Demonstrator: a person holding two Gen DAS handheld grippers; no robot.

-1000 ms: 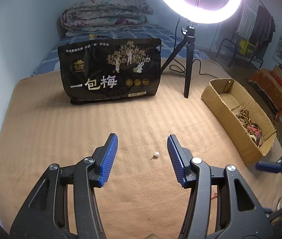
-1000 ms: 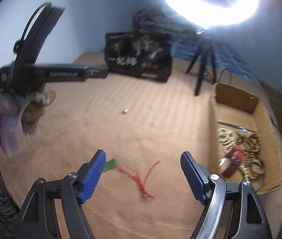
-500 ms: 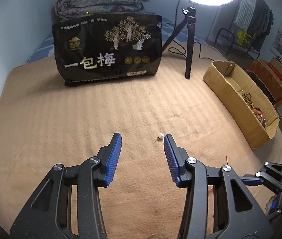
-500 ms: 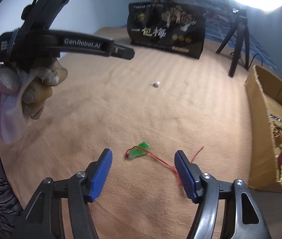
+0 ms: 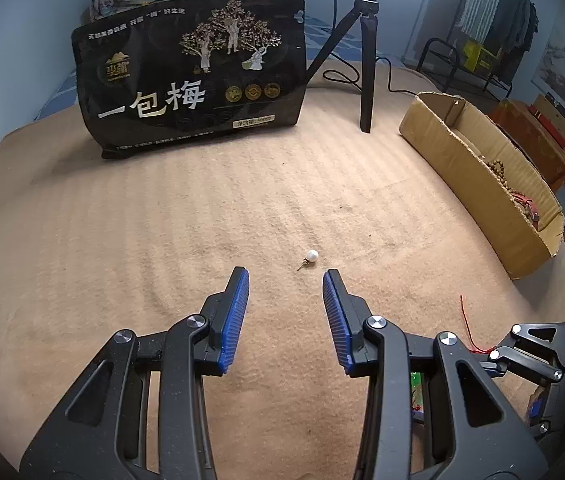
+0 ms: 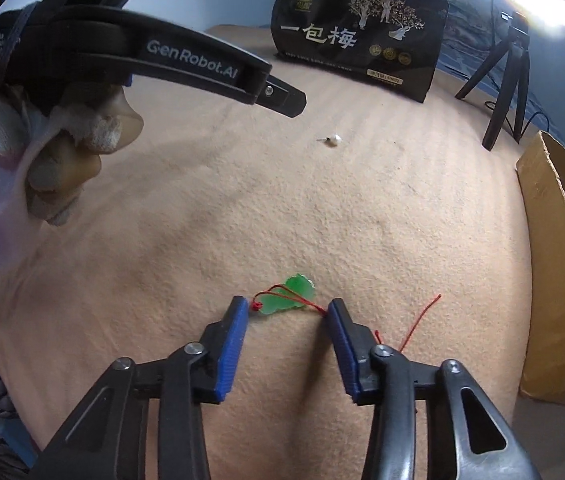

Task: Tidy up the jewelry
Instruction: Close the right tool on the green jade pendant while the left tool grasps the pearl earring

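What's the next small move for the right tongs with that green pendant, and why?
Probably ease the right tongs slightly forward and finish closing. The jaws have just been narrowing, yet the green pendant lies flat on the blanket just past the tips, untouched, its red cord trailing right.

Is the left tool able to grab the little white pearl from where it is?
Probably yes. The pearl earring lies alone on the tan blanket, just ahead of the left tool, whose jaws have been closing but stand apart. Nothing blocks it.

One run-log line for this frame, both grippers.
left gripper: open, jaws closing, short of pearl earring | right gripper: open, jaws closing, astride green pendant | cardboard box: holds beads
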